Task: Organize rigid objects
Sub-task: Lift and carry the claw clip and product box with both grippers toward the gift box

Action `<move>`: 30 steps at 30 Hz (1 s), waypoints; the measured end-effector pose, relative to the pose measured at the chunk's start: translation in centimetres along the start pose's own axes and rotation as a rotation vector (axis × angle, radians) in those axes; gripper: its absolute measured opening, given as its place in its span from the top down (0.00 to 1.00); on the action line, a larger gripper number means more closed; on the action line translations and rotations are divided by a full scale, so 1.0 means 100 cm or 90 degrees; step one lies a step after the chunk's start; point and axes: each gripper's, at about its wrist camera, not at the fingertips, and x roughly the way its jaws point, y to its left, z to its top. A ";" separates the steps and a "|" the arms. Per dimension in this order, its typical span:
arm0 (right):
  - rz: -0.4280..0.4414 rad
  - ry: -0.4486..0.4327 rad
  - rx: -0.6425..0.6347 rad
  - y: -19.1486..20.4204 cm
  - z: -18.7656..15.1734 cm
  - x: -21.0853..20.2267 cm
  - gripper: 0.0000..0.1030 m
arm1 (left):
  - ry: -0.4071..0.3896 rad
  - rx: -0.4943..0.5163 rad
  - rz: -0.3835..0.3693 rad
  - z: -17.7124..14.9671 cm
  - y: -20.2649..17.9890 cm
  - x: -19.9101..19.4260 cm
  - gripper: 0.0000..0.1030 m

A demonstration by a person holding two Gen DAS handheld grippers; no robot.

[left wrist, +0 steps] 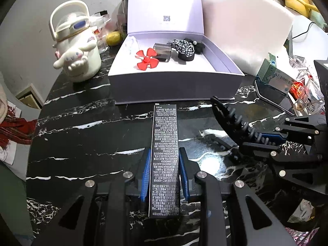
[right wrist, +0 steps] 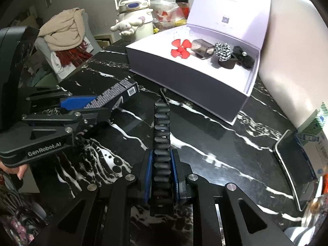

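Two rigid things are clamped, one in each gripper. A long, narrow black cardboard carton printed with small white text [left wrist: 165, 160] sits between the blue pads of the left gripper [left wrist: 165, 176], whose jaws are pressed against its long sides; the carton points away from the camera towards the box, its far end near the box's front wall, above the tabletop. A black plastic claw-style hair clip with a row of rounded teeth [right wrist: 162, 153] is pinched between the blue pads of the right gripper [right wrist: 162, 174], its jaws closed on the clip's sides, the teeth running forward over the table. In the left wrist view that clip shows to the right of the carton.

Beyond both lies an open pale lilac gift box with its lid standing upright [left wrist: 176, 82]. Inside it are a red translucent flower-shaped hair clip [left wrist: 146, 58], a smoky grey translucent rectangular clip [left wrist: 163, 52], a black-and-white checked fabric scrunchie [left wrist: 183, 46] and a black scrunchie [left wrist: 197, 45], side by side.

All of it rests on a black marble table with white veins [left wrist: 82, 123]. A cream-white kettle-shaped pot with a cartoon dog figure on its front [left wrist: 76, 45] stands left of the box; a dark phone [right wrist: 295, 170] lies at the table's right edge.
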 end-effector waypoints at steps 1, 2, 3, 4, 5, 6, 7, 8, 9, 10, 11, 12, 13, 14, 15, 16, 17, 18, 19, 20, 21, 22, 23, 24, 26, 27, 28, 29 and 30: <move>-0.001 -0.001 0.003 -0.002 -0.002 -0.002 0.83 | -0.001 0.001 0.000 0.001 -0.001 -0.001 0.75; -0.002 -0.003 0.007 -0.003 -0.002 -0.004 0.83 | -0.003 0.001 0.000 0.001 -0.003 -0.003 0.75; -0.004 -0.005 0.010 -0.004 -0.004 -0.007 0.83 | -0.004 0.002 0.000 0.002 -0.004 -0.004 0.75; -0.006 -0.009 0.014 -0.006 -0.005 -0.009 0.83 | -0.007 0.004 -0.002 0.002 -0.006 -0.006 0.75; -0.007 -0.011 0.017 -0.008 -0.006 -0.011 0.83 | -0.009 0.007 -0.003 0.003 -0.008 -0.008 0.75; -0.009 -0.014 0.021 -0.009 -0.007 -0.014 0.83 | -0.011 0.009 -0.005 0.003 -0.010 -0.009 0.75; -0.011 -0.016 0.023 -0.010 -0.008 -0.015 0.83 | -0.015 0.012 -0.006 0.005 -0.013 -0.011 0.75; -0.013 -0.020 0.026 -0.011 -0.010 -0.018 0.83 | -0.017 0.014 -0.008 0.005 -0.015 -0.012 0.75; -0.014 -0.023 0.030 -0.011 -0.011 -0.020 0.83 | -0.020 0.018 -0.010 0.006 -0.018 -0.014 0.75; -0.016 -0.025 0.032 -0.012 -0.013 -0.022 0.83 | -0.022 0.021 -0.012 0.007 -0.021 -0.015 0.75; -0.017 -0.029 0.036 -0.012 -0.014 -0.025 0.83 | -0.025 0.023 -0.014 0.008 -0.023 -0.016 0.75; -0.018 -0.031 0.038 -0.013 -0.015 -0.026 0.83 | -0.027 0.027 -0.019 0.009 -0.026 -0.018 0.75; -0.019 -0.034 0.039 -0.013 -0.016 -0.028 0.83 | -0.029 0.029 -0.023 0.010 -0.028 -0.018 0.75; -0.021 -0.037 0.041 -0.013 -0.017 -0.031 0.83 | -0.032 0.029 -0.026 0.010 -0.029 -0.019 0.75; -0.023 -0.041 0.044 -0.013 -0.018 -0.033 0.83 | -0.036 0.026 -0.029 0.012 -0.030 -0.020 0.75; -0.025 -0.043 0.046 -0.014 -0.018 -0.035 0.83 | -0.040 0.025 -0.032 0.013 -0.031 -0.022 0.75; -0.028 -0.046 0.048 -0.015 -0.018 -0.037 0.83 | -0.044 0.023 -0.034 0.014 -0.032 -0.023 0.75; -0.030 -0.049 0.050 -0.015 -0.019 -0.039 0.83 | -0.048 0.024 -0.035 0.015 -0.033 -0.025 0.75; -0.032 -0.051 0.052 -0.015 -0.020 -0.041 0.83 | -0.052 0.027 -0.035 0.017 -0.035 -0.026 0.75; -0.037 -0.053 0.053 -0.016 -0.020 -0.044 0.83 | -0.056 0.030 -0.035 0.018 -0.036 -0.028 0.75; -0.040 -0.056 0.054 -0.016 -0.020 -0.045 0.83 | -0.059 0.031 -0.036 0.019 -0.036 -0.029 0.75; -0.044 -0.059 0.056 -0.016 -0.020 -0.047 0.83 | -0.062 0.030 -0.037 0.020 -0.036 -0.029 0.75; -0.047 -0.062 0.059 -0.017 -0.020 -0.049 0.83 | -0.064 0.030 -0.040 0.021 -0.037 -0.030 0.75; -0.051 -0.066 0.061 -0.018 -0.019 -0.051 0.83 | -0.065 0.031 -0.041 0.022 -0.038 -0.031 0.75; -0.058 -0.071 0.062 -0.020 -0.018 -0.055 0.83 | -0.069 0.034 -0.042 0.024 -0.038 -0.032 0.75; -0.061 -0.074 0.062 -0.020 -0.017 -0.057 0.83 | -0.071 0.037 -0.042 0.026 -0.038 -0.033 0.75; -0.065 -0.076 0.062 -0.021 -0.015 -0.058 0.83 | -0.072 0.038 -0.042 0.027 -0.039 -0.033 0.75; -0.068 -0.079 0.061 -0.022 -0.014 -0.060 0.83 | -0.074 0.040 -0.043 0.028 -0.039 -0.034 0.75; -0.070 -0.082 0.061 -0.022 -0.012 -0.062 0.83 | -0.077 0.042 -0.042 0.030 -0.039 -0.035 0.75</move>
